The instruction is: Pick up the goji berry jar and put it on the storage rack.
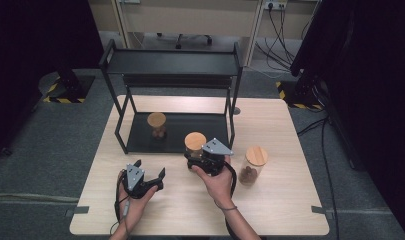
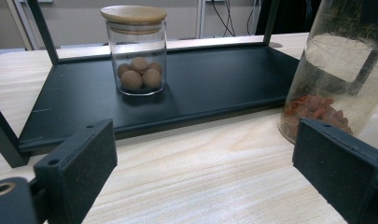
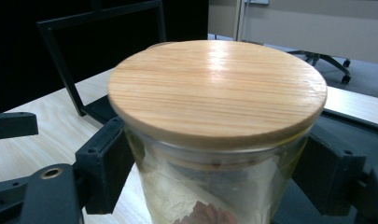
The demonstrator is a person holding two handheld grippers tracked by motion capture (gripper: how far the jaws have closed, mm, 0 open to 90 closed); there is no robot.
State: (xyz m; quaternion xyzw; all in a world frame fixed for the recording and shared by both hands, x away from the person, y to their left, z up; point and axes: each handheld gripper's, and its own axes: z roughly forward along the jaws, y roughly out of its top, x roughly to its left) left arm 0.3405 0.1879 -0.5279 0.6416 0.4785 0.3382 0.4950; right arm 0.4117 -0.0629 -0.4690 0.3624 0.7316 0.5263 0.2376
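Note:
A glass jar with a round wooden lid [image 1: 195, 140] [image 3: 217, 88] stands on the table just in front of the black rack's lower shelf [image 1: 200, 127]. It holds reddish dried pieces [image 2: 317, 109]. My right gripper [image 1: 196, 156] [image 3: 214, 182] is shut on its glass body, one jaw pressing on each side below the lid. My left gripper [image 1: 150, 169] [image 2: 210, 172] rests low over the table to the left, open, with bare wood between its jaws. A second lidded jar with brown balls [image 1: 157, 126] [image 2: 136, 51] stands on the lower shelf.
The black two-level rack [image 1: 172, 62] fills the table's far half, with its posts [image 1: 233, 120] close to the held jar. A third lidded jar with brown contents [image 1: 253, 165] stands on the table to the right of my right hand. The table's near edge [image 1: 200, 232] lies behind my hands.

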